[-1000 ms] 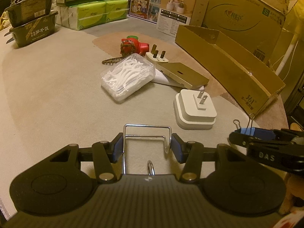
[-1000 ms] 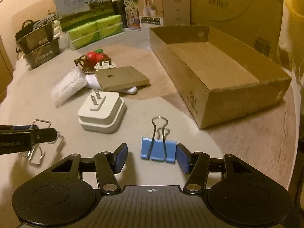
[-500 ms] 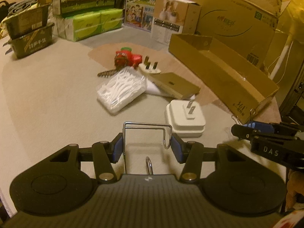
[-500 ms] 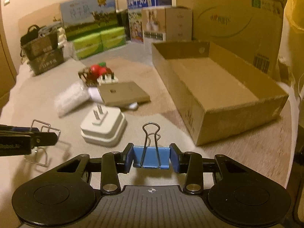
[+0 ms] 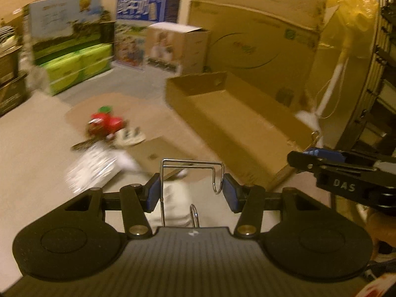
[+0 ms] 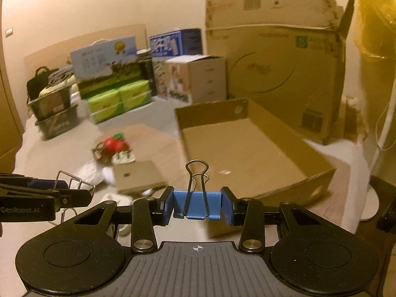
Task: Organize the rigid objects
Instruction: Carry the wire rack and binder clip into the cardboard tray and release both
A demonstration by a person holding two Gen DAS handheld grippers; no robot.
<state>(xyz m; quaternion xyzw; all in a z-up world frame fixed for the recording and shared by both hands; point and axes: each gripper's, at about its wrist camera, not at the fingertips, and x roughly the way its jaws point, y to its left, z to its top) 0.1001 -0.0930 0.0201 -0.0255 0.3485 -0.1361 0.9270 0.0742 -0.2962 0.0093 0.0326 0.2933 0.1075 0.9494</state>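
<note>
Blue binder clip [image 6: 196,204], small, light and hard, sits squeezed by its flat sides in the right gripper [image 6: 197,205], while the left gripper [image 5: 191,190] pinches a thin, slippery wire rack [image 5: 191,173], both near the cardboard box [image 6: 250,153] ahead.

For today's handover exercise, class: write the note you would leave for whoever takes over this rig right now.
Left hand-held gripper: shut on the wire hook, held off the table.
Right hand-held gripper: shut on the blue binder clip, also lifted, short of the open cardboard box.
Box: nothing visible inside it.
Still on the table, left of the box: red toy, three-pin plug, flat tan box; the rest is blurred.
Done: both pieces picked up.
Left: probably drop both into the box, then fetch the others.
</note>
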